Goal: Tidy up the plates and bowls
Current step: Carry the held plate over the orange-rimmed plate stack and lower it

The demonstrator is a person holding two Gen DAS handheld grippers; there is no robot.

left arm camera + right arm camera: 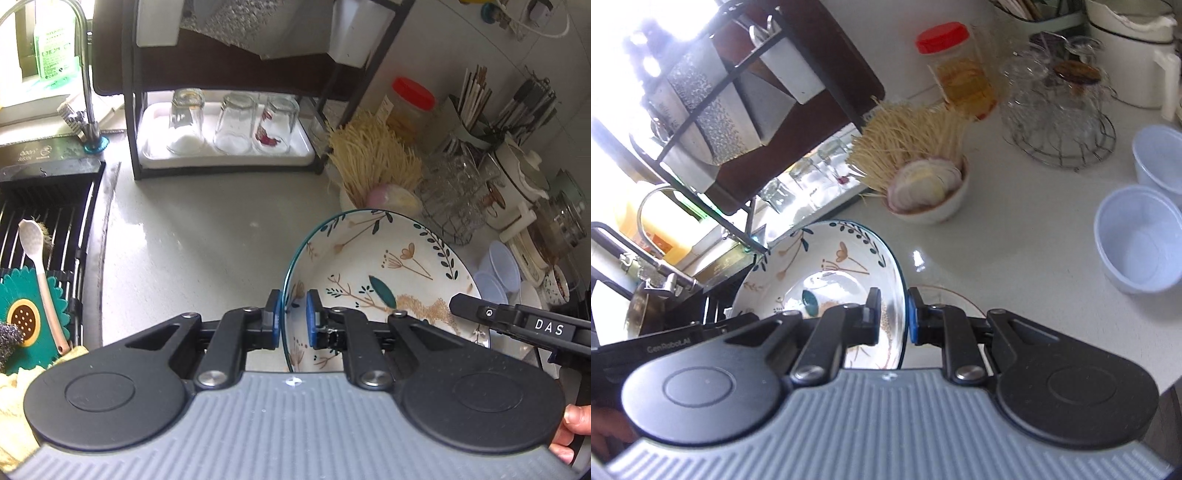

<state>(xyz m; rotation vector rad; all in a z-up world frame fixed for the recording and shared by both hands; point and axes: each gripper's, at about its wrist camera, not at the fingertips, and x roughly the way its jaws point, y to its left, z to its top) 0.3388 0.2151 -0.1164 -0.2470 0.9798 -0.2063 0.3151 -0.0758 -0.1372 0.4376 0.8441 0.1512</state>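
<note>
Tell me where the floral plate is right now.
The floral plate is held above the white counter, its rim clamped by the left gripper and the right gripper. In the left wrist view it sits lower right, before the noodle bowl.

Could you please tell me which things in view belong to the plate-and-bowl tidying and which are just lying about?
Part of the job:
- patterned plate, held at its rim
- left tongs
- right tongs
- two plastic bowls

Just lying about:
- three upturned glasses
- red-lidded jar
- spoon
- tap
</note>
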